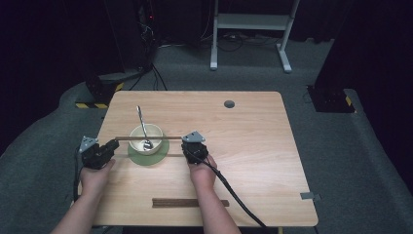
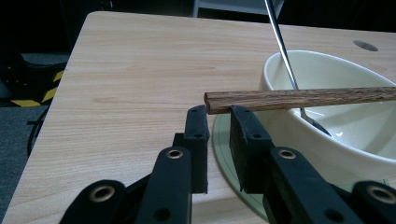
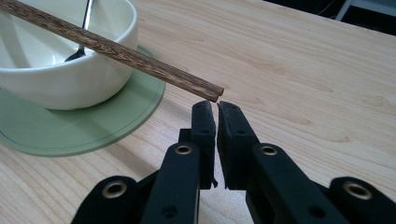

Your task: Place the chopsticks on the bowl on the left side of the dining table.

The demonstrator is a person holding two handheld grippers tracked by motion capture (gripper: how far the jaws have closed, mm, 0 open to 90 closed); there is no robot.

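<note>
Slippage looked the likeliest trouble. The chopstick (image 2: 303,98) lay level across the rim of the cream bowl (image 2: 327,140), one end at each claw, and as far as the gripper views showed neither claw had it. The left claw (image 2: 218,112) stood with a narrow gap between its jaws; the stick's blunt end sat right at their tips, with no pad visibly pressing on it. The right claw (image 3: 216,106) had its jaws drawn almost together just short of the stick's other end.

A nudge from either side would probably roll the stick off the rim or push it lengthwise. That could knock the spoon (image 1: 141,119), which leaned in the bowl with its handle pointing away from the person. A harder shove might drag the bowl across its green saucer (image 3: 93,126) (glazed ware on a smooth plate should slide easily). Closing on the very tip could also pinch the stick out sideways.

The counter (image 1: 243,146) was pale wood grain, with a round cable hole (image 1: 229,104) near its far edge and a dark brown strip (image 1: 190,202) lying close to the near edge. Grey carpet (image 1: 341,146) ran around it. The room beyond was dark, with a white metal frame (image 1: 251,22) at the back and yellow-and-black hazard tape (image 1: 92,105) on the floor at the left
</note>
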